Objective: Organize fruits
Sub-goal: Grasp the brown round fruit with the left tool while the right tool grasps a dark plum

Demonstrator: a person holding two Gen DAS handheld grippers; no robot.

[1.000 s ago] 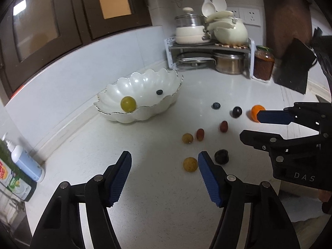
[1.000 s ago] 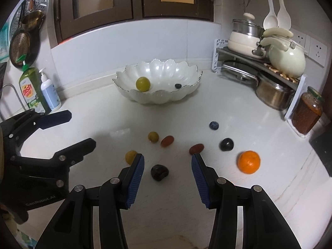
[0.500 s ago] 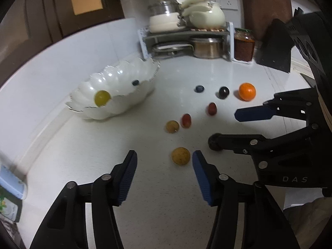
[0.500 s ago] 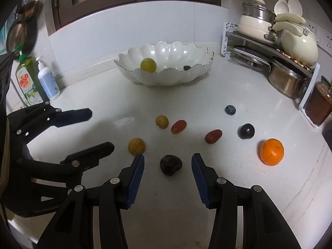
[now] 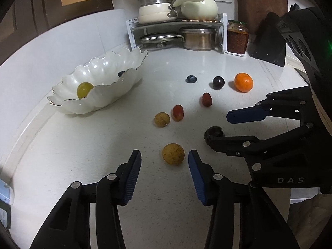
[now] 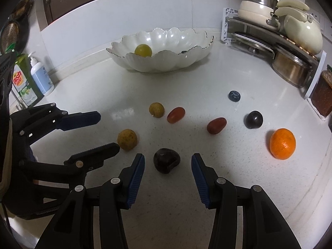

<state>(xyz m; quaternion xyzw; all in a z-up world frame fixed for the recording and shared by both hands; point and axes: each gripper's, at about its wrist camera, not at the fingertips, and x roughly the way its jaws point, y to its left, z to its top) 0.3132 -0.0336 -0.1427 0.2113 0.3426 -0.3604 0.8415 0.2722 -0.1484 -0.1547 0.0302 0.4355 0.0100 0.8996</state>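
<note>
A white scalloped bowl (image 5: 108,101) (image 6: 161,62) holds a green grape (image 5: 84,89) and a blueberry (image 5: 121,73). Several small fruits lie loose on the white counter. My left gripper (image 5: 164,154) (image 6: 106,132) is low over a yellow-brown round fruit (image 5: 173,153) (image 6: 127,139). Its jaws are closing with that fruit between the tips, and the pads are clear of it. My right gripper (image 6: 168,158) (image 5: 217,127) stands open around a dark wrinkled fruit (image 6: 166,160) (image 5: 213,132) without touching it.
Farther out lie an orange (image 6: 282,143), a dark grape (image 6: 253,119), a blueberry (image 6: 234,96), two red fruits (image 6: 216,125) and a second yellow-brown fruit (image 6: 156,109). A pot rack (image 5: 176,31) and jar (image 5: 237,37) fill the back corner. Soap bottles (image 6: 40,76) stand at the left.
Both grippers have sunk toward the counter and come closer to the fruits. The left jaws have narrowed around the yellow-brown fruit. The dark fruit now sits between the right fingertips.
</note>
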